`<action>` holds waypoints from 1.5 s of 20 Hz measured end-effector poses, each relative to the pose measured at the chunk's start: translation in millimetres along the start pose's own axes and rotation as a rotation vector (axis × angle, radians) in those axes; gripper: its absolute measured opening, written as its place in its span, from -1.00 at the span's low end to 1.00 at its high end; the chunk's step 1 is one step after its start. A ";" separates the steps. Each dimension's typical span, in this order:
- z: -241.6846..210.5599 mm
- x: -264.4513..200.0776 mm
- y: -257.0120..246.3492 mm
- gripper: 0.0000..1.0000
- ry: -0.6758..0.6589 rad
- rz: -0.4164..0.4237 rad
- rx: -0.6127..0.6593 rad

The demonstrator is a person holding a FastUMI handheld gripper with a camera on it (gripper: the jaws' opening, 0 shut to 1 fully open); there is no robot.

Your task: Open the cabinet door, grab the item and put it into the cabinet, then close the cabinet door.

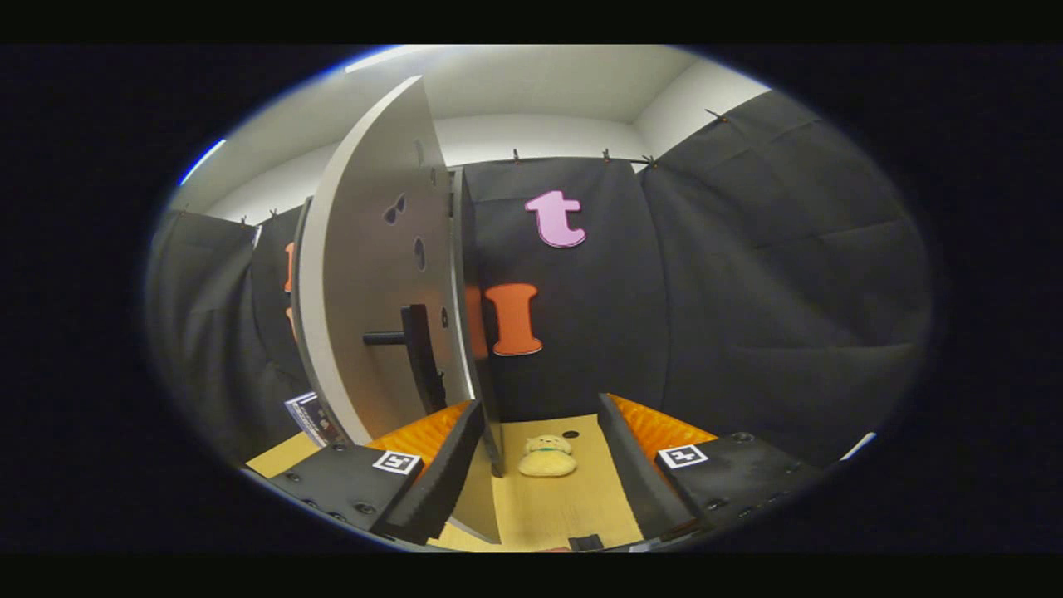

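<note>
Fingers [540, 473] first: both are spread wide apart with nothing held, and the light wooden desk [573, 515] shows through the gap between them.

Just ahead of that gap, a touch nearer the left finger than the right, sits the small yellow plush toy with a green collar [547, 458]. It's resting on the desk, free of both fingers, roughly on the centre line. It looks squat and rounded, a bit wider than deep, so its long side runs across the gap rather than along it. My read is a straight push forward and down would put 1 finger on each side of it.

Leftward, the tall grey cabinet door [374, 266] stands swung open, its edge facing the camera and its bottom corner just beside the left finger tip. A black bar handle [407, 340] sticks out of its face. The dark cabinet side panel [477, 332] sits right behind it.

So door's open, toy not grabbed yet. I'd guess the door edge near the left finger is the thing to watch.
</note>
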State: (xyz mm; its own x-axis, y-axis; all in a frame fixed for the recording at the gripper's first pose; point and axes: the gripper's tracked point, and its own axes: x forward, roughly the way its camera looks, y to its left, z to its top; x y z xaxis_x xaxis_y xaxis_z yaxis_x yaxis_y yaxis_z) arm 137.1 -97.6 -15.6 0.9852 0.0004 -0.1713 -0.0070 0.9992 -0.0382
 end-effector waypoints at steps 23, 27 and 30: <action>-8.5 -13.4 100.0 0.76 -0.004 -0.156 -0.057; -8.7 -15.8 133.4 0.76 -0.013 -0.137 -0.049; -10.8 -12.6 160.1 0.76 -0.016 -0.108 -0.047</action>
State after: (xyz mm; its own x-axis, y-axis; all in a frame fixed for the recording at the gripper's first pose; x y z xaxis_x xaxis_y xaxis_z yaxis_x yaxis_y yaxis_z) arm 121.7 62.0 -30.2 0.9833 -0.1058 -0.1480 0.0913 0.9906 -0.1017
